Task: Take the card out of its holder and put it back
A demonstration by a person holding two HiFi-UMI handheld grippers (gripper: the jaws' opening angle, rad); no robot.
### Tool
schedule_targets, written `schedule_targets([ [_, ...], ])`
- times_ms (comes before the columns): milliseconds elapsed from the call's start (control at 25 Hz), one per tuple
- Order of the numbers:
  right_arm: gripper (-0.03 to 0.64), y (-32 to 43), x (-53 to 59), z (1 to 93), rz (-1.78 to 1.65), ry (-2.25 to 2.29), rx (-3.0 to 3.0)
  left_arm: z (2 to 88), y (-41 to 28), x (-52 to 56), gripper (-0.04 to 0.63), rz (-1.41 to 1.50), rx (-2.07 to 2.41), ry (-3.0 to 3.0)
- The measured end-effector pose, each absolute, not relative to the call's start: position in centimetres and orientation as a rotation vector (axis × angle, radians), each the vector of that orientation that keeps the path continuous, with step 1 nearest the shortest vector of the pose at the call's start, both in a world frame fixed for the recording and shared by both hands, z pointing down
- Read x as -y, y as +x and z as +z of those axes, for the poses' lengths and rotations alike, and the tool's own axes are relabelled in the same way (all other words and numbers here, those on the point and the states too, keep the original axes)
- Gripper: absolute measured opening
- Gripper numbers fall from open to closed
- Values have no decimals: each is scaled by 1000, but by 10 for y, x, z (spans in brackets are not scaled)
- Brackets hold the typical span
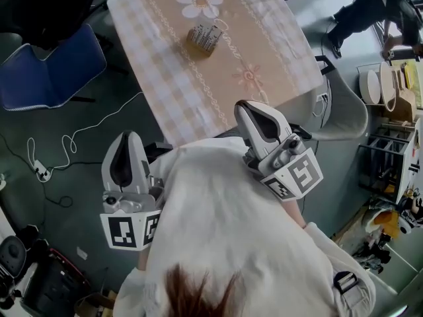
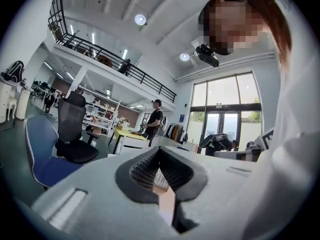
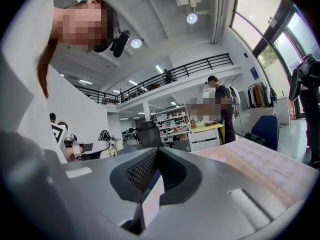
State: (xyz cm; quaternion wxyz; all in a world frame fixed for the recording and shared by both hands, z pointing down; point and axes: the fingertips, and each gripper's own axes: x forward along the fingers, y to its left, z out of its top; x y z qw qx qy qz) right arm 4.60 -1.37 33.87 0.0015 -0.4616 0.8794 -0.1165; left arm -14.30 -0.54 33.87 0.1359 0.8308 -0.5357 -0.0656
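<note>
The card holder (image 1: pixel 203 37), a small grey block with cards standing in it, sits on the far middle of the table (image 1: pixel 172 98), which has a beige checked cloth with flower prints. My left gripper (image 1: pixel 127 136) hangs off the table's near-left corner, over the floor. Its jaws meet at the tips with nothing held (image 2: pixel 160 149). My right gripper (image 1: pixel 246 104) is above the table's near edge. It points towards the holder but is well short of it. Its jaws are shut and empty (image 3: pixel 157 150).
A blue chair (image 1: pixel 46 71) stands to the left of the table and a white chair (image 1: pixel 347 111) to the right. A white cable (image 1: pixel 66 150) lies on the floor by the left gripper. A person stands in the distance (image 2: pixel 154 116). Shelving and clutter fill the right edge (image 1: pixel 396 164).
</note>
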Motion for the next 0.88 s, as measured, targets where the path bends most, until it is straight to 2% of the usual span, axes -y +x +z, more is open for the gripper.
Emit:
schedule_targets([
  [880,-2,51,25,345,-414,-1452,-2743,341,-139,10,0,-168,1560,2403],
])
